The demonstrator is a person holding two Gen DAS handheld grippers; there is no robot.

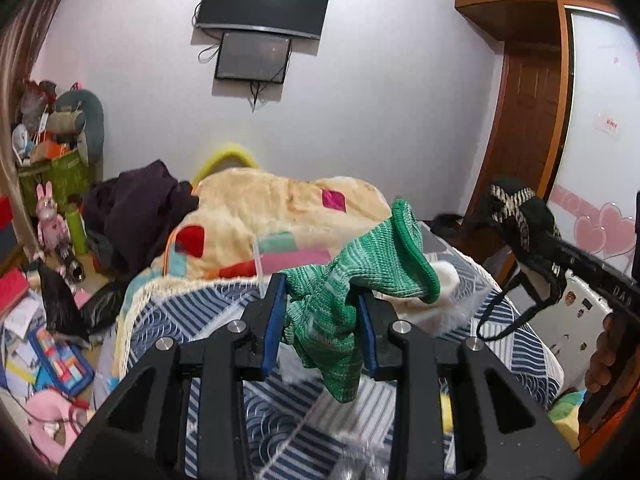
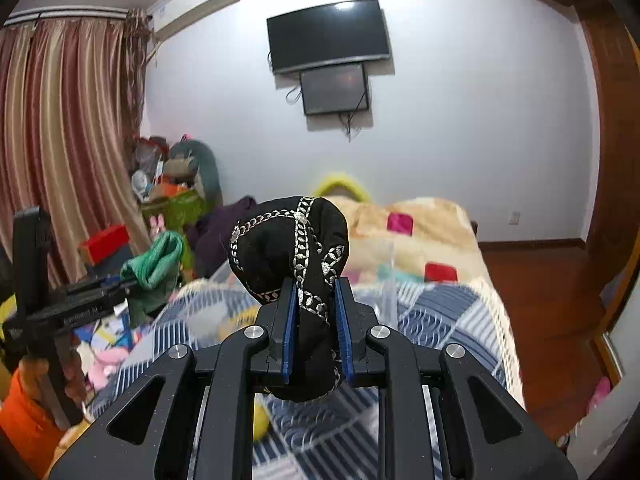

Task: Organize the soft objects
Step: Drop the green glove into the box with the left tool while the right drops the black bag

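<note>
Left wrist view: left hand-held gripper pinching green knit sock, right hand-held gripper pinching black patterned cloth, both aloft over bed; likely mid-carry, next needing a drop spot, perhaps clear bin.

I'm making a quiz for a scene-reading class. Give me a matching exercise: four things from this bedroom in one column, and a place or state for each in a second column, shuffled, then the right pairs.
Things:
1. green knit sock
2. black cloth with silver trim
3. large TV
4. cream patchwork blanket

Places or states:
A. mounted on the wall
B. clamped in the right tongs
C. lying on the bed
D. clamped in the left tongs

Pairs: 1-D, 2-B, 3-A, 4-C
</note>
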